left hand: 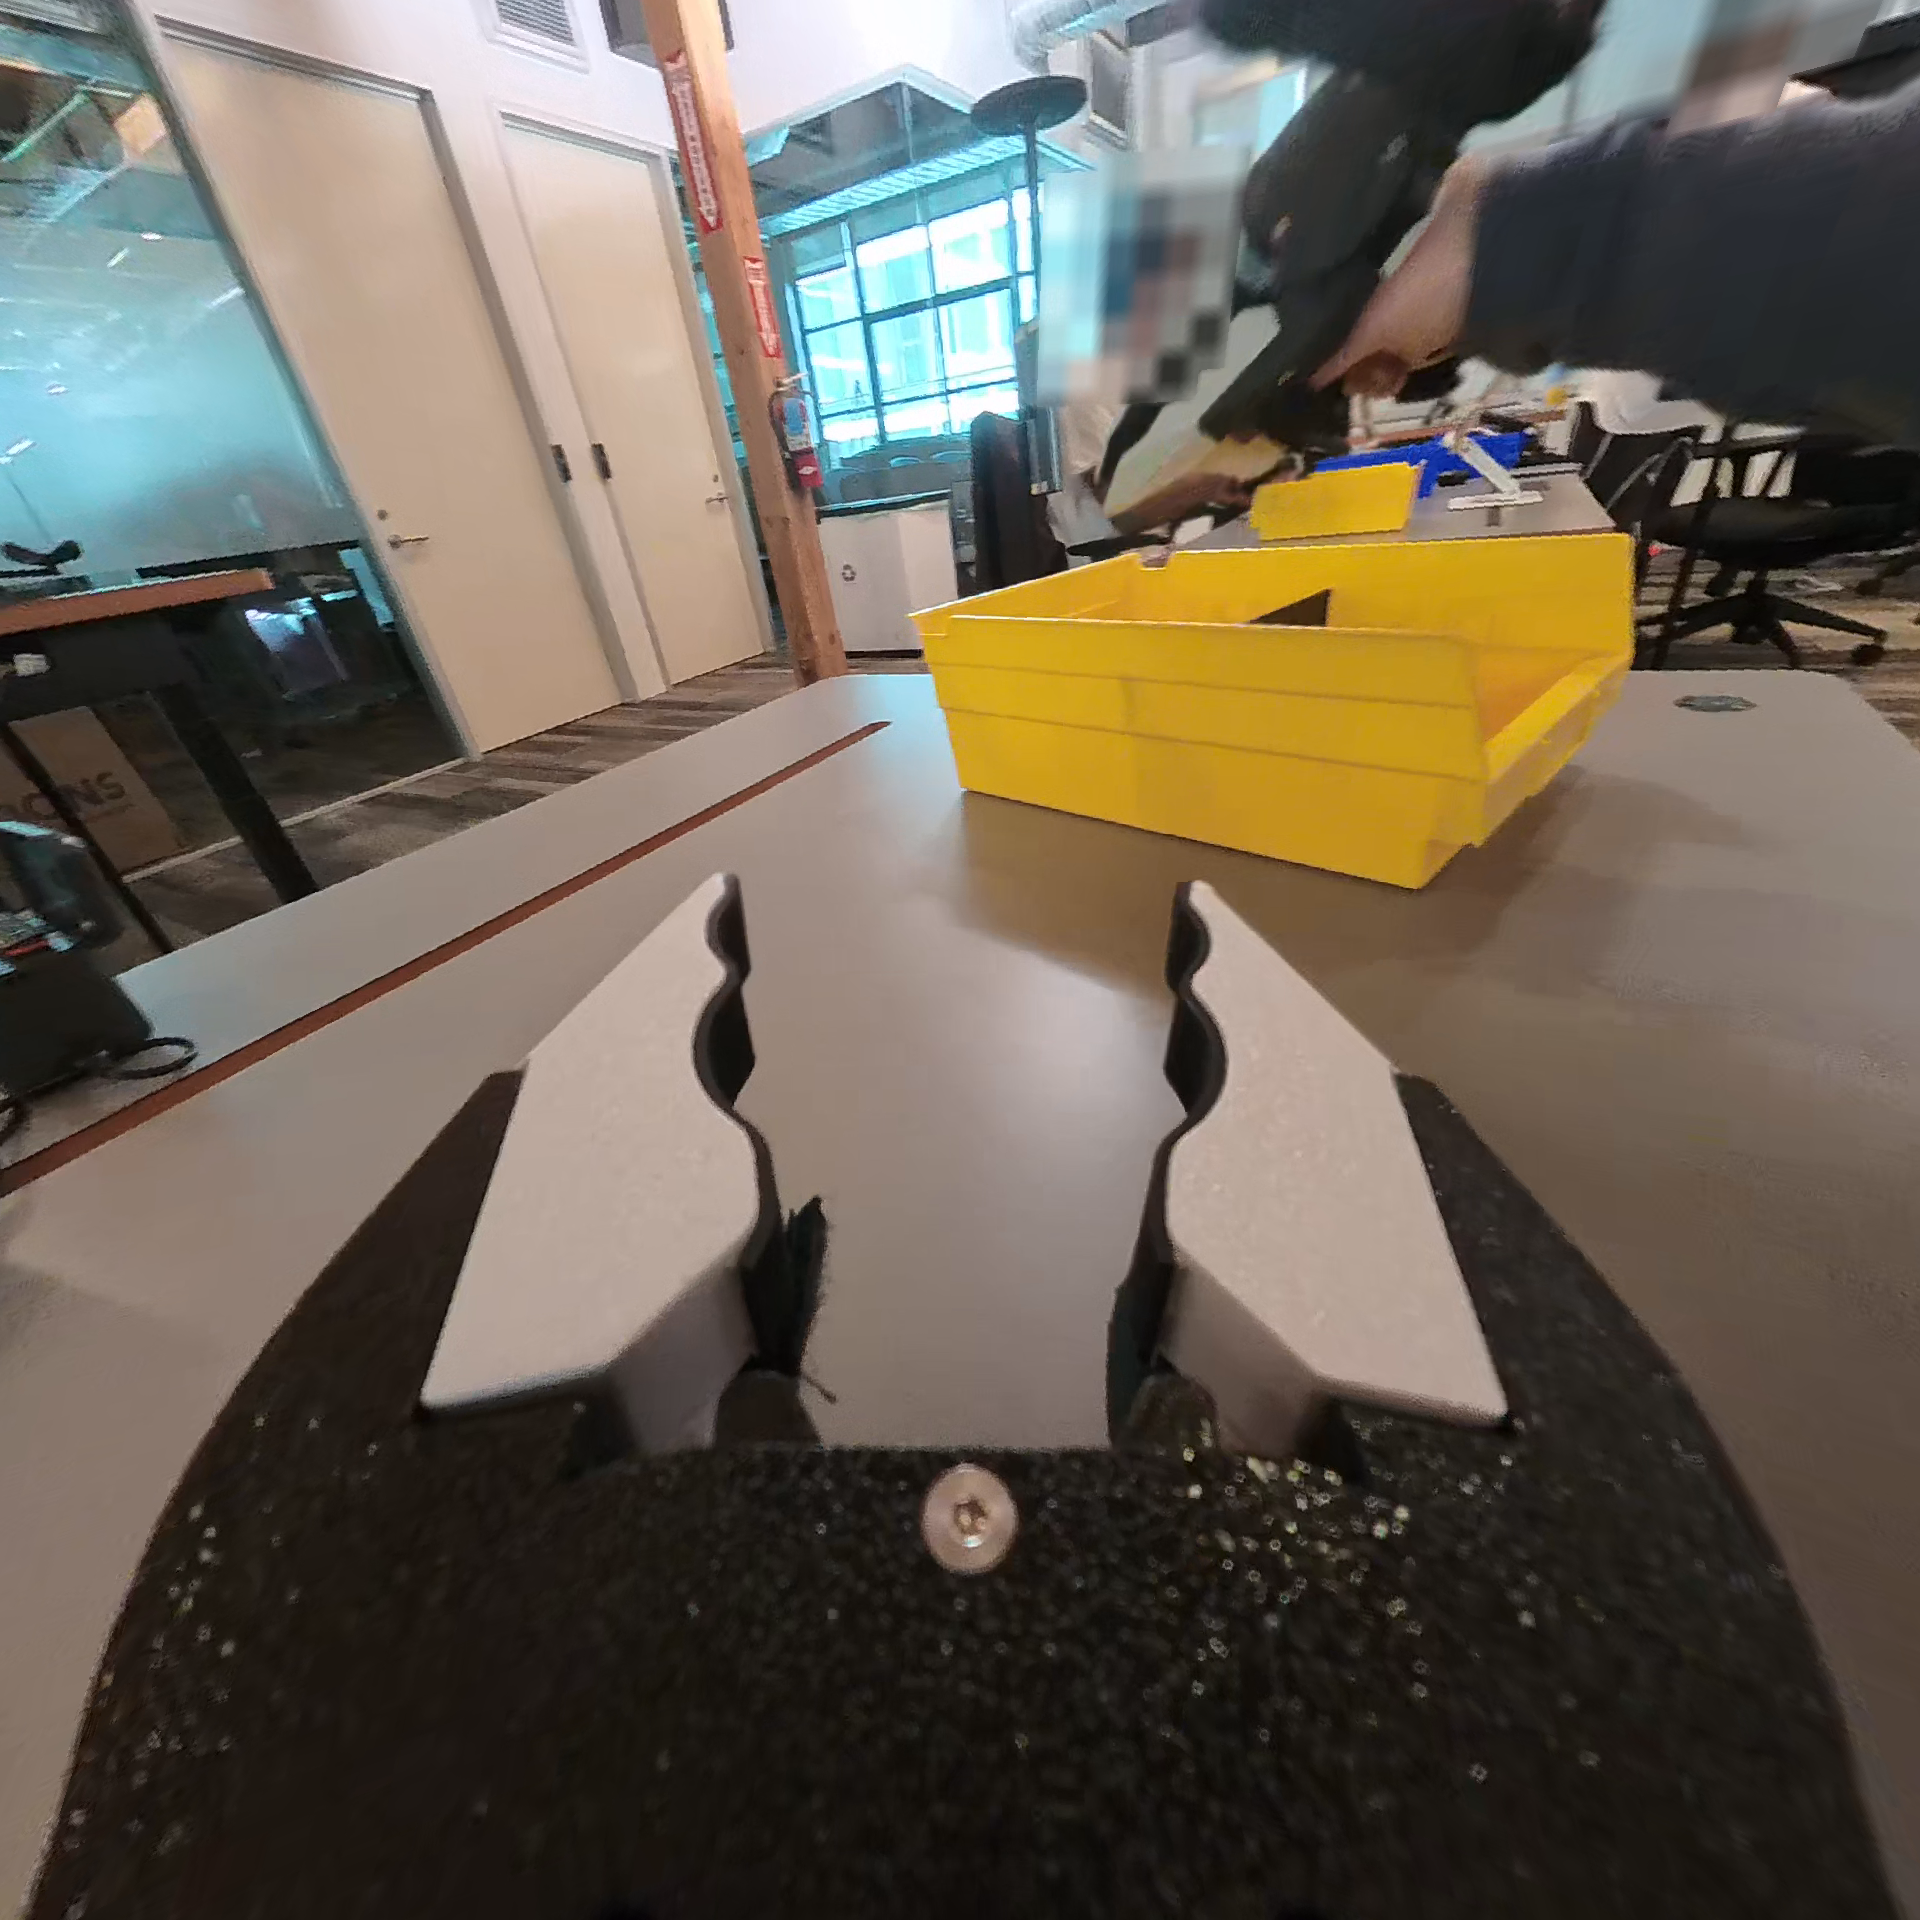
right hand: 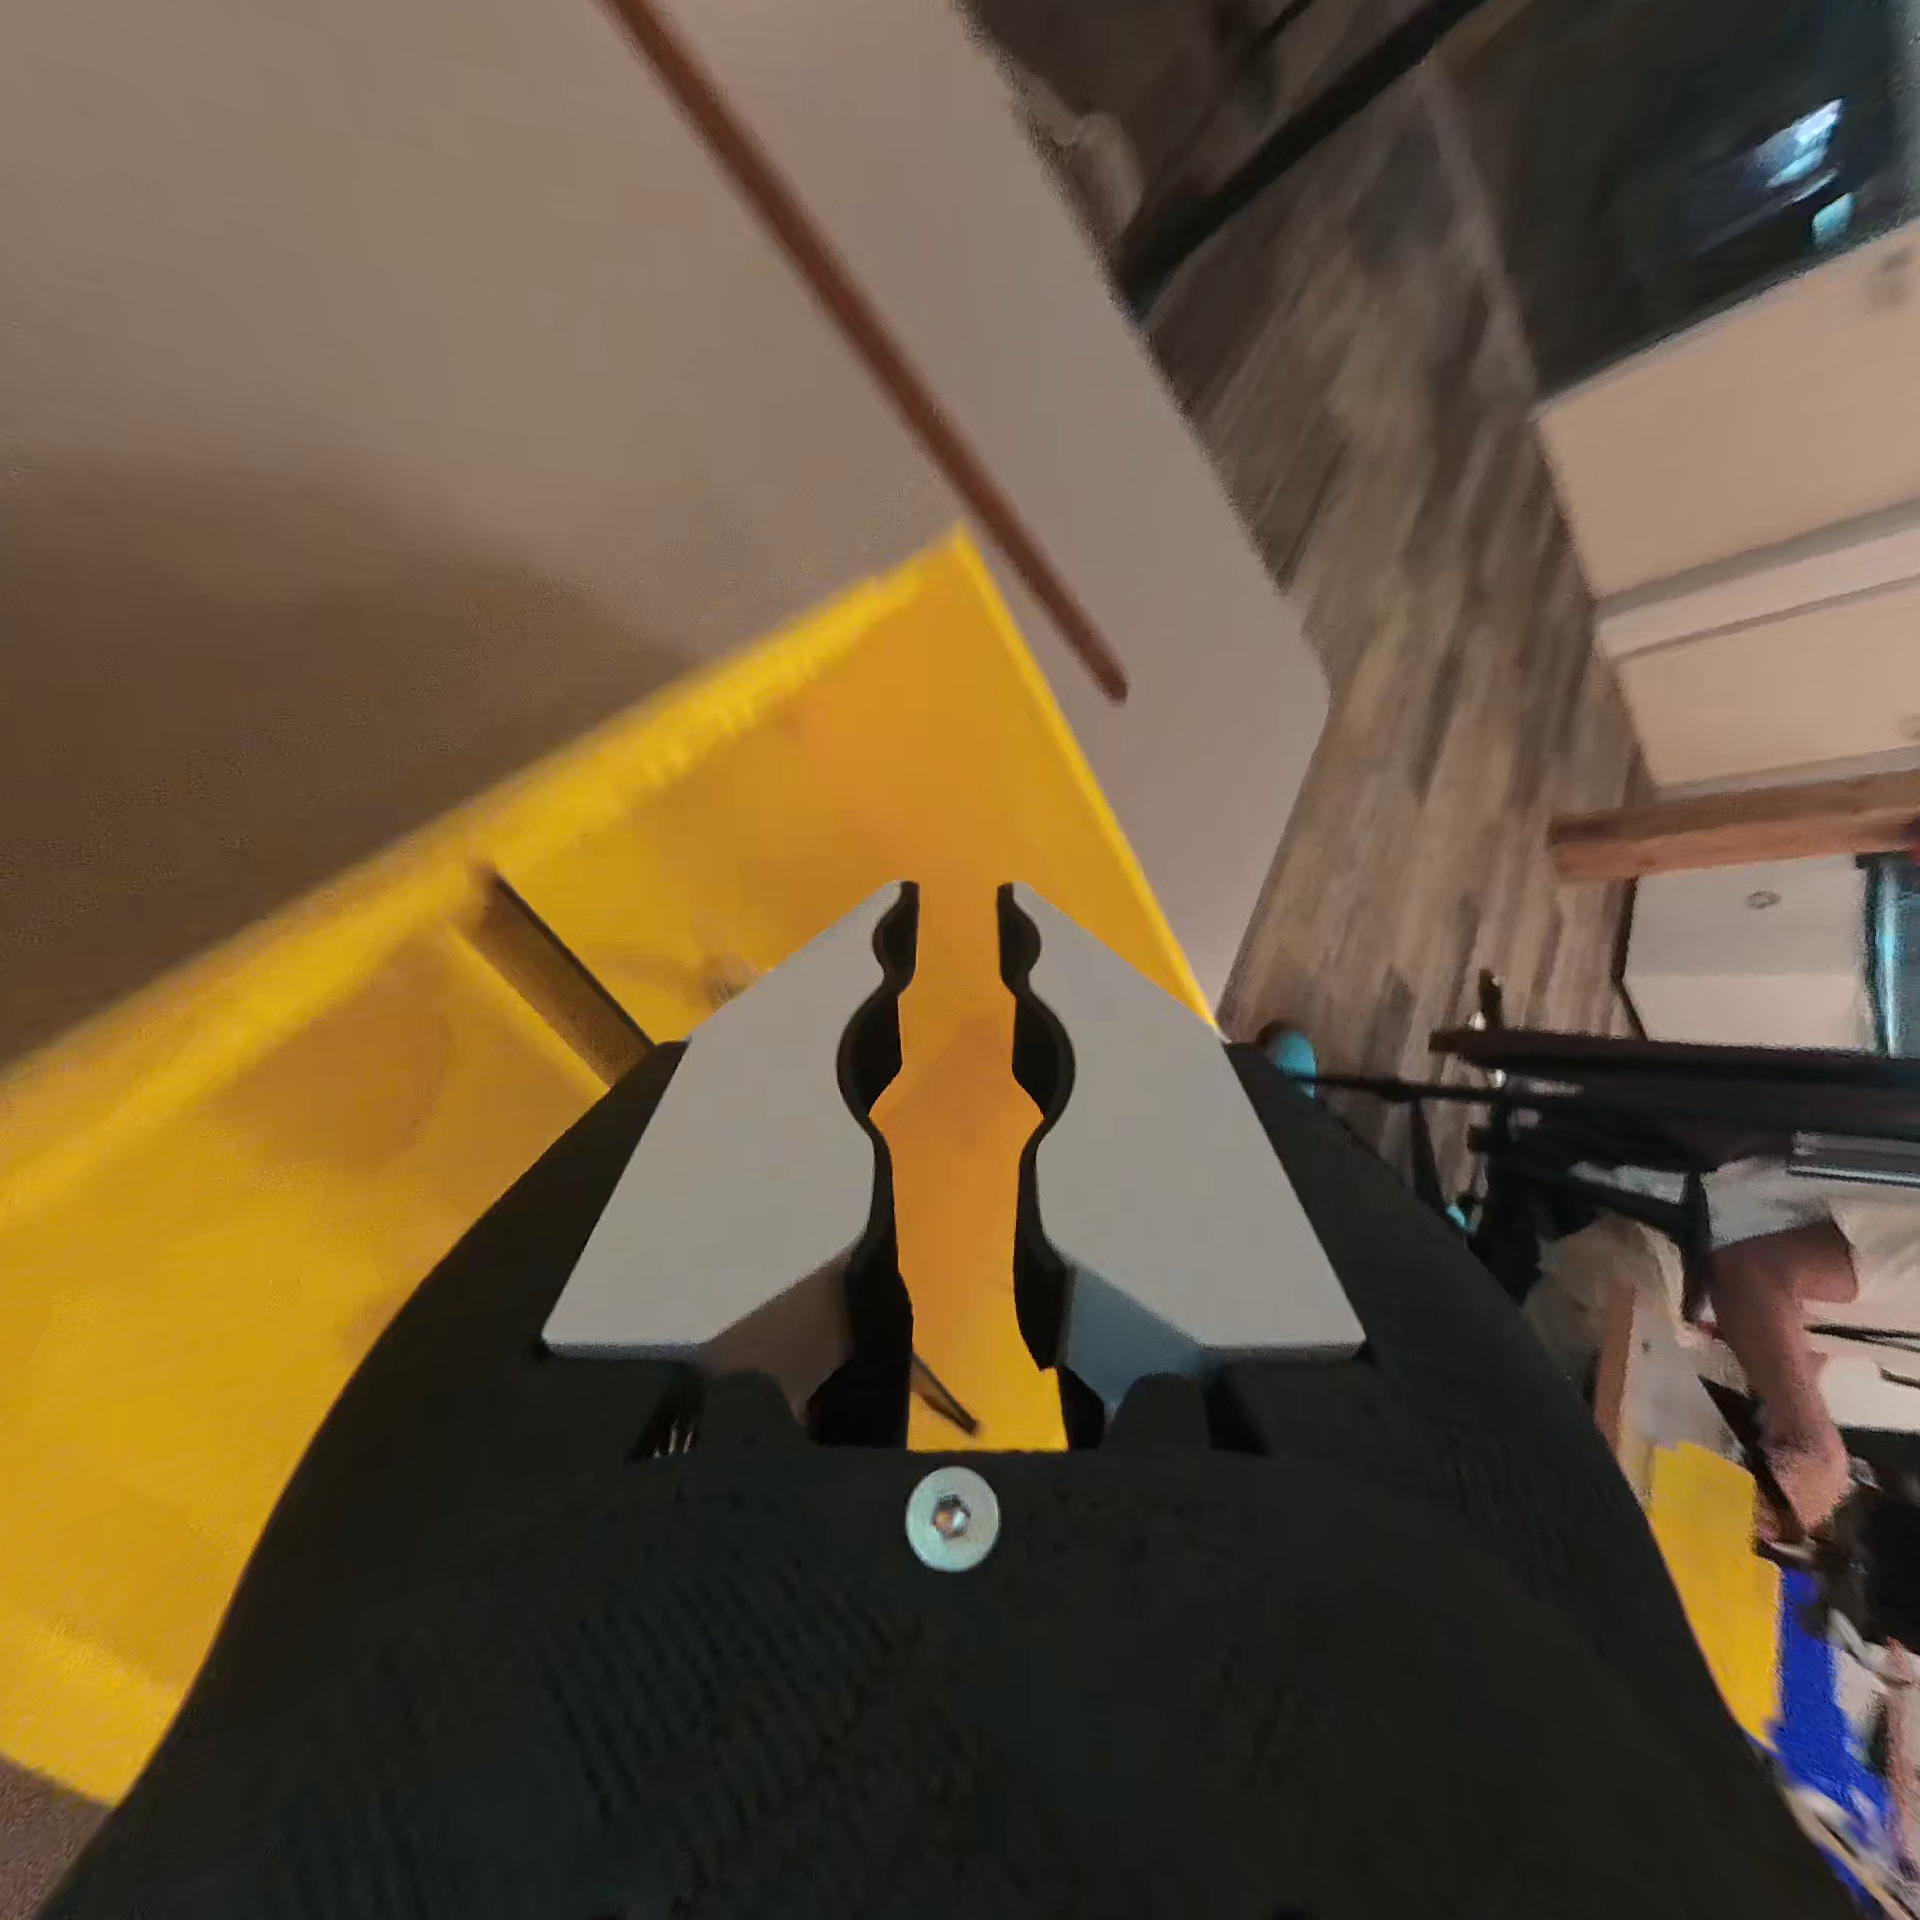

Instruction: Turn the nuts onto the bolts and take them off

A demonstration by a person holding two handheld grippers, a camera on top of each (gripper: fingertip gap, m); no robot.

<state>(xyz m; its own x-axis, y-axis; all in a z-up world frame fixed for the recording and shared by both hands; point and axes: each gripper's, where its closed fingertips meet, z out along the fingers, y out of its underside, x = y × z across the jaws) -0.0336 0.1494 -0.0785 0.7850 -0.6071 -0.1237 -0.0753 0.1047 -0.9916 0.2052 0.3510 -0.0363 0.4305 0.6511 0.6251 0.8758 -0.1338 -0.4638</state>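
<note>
We held the left gripper (left hand: 961, 914) low over the grey table (left hand: 1714, 1039), its grey fingers (left hand: 623, 1132) spread wide apart with nothing between them but bare tabletop. At about one o'clock from it stood the yellow bin (left hand: 1226, 727), resting on the table and well apart from those fingertips. Above the bin's far rim, toward two o'clock, our right hand (left hand: 1413, 301) in a dark sleeve (left hand: 1704, 239) carried the right gripper (left hand: 1195, 478), angled down toward the bin (that part of the left wrist view was smeared by motion).

In the right wrist view the right gripper (right hand: 958, 894) pointed down into the yellow bin (right hand: 312, 1195), its fingers (right hand: 748, 1164) drawn near each other with a narrow gap left between the tips, and nothing pinched in that gap. Only the yellow floor showed between them. A dark divider (right hand: 566, 977) crossed the bin at ten o'clock from the fingertips. We could not make out any nuts or bolts in either view; the blur left the bin's contents unclear.
</note>
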